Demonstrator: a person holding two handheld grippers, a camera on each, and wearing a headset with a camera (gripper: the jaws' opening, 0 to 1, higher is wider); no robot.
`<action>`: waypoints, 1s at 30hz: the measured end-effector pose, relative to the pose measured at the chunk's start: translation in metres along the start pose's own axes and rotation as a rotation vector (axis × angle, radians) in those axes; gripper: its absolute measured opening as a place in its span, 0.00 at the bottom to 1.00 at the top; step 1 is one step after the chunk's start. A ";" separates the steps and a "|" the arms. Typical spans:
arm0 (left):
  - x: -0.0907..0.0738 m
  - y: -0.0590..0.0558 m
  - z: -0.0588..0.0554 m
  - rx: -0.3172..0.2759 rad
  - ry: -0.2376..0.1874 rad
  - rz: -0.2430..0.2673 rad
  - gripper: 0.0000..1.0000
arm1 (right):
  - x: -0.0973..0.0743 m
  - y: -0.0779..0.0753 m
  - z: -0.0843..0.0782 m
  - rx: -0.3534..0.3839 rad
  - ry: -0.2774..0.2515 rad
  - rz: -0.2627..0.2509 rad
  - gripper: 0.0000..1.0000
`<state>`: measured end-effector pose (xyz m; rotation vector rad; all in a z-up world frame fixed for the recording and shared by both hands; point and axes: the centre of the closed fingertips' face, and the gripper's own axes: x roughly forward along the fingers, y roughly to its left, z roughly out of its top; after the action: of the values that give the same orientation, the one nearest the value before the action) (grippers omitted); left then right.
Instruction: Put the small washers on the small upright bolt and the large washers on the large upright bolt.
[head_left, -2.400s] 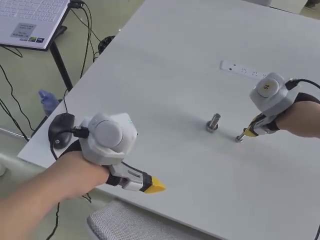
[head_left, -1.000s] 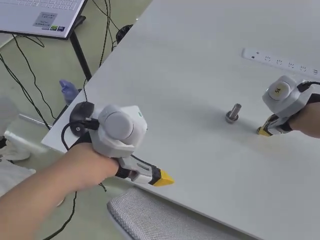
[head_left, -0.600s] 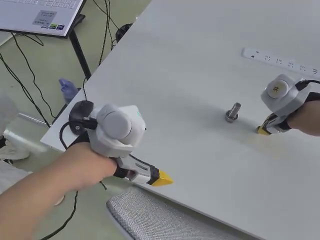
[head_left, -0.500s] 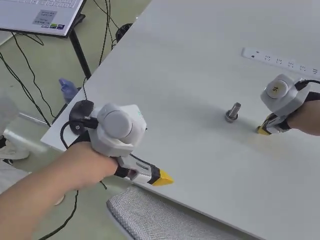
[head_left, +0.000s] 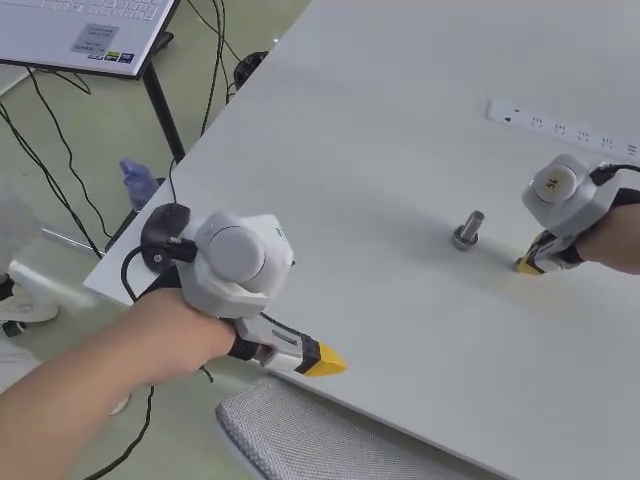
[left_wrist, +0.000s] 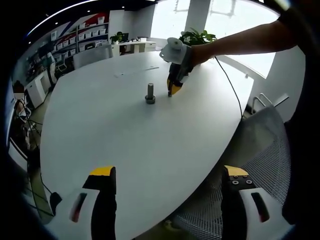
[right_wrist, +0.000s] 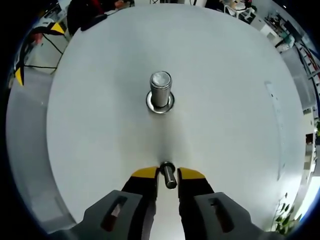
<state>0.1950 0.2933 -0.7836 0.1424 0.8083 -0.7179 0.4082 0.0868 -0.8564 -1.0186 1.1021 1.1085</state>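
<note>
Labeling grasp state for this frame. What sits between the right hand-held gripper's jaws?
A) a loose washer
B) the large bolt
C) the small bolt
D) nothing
C: in the right gripper view the small bolt sits between the yellow tips of the right hand-held gripper, which are closed in on it. The large bolt stands apart, farther ahead.

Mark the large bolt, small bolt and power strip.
large bolt (right_wrist: 161, 91): right gripper view, on its shank.
small bolt (right_wrist: 168, 176): right gripper view, on its shank.
power strip (head_left: 560, 128): head view, on its top face.
</note>
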 end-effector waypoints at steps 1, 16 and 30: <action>0.000 0.000 0.000 -0.001 0.001 0.001 0.87 | 0.000 0.000 0.000 0.000 -0.001 0.002 0.18; -0.003 -0.001 -0.004 0.001 0.007 0.001 0.86 | -0.005 0.000 -0.001 -0.001 -0.010 0.023 0.31; 0.000 -0.002 0.005 0.000 -0.023 0.001 0.89 | -0.023 0.000 0.005 -0.017 -0.041 0.008 0.33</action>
<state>0.1967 0.2901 -0.7797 0.1343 0.7862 -0.7176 0.4067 0.0885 -0.8326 -1.0008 1.0664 1.1419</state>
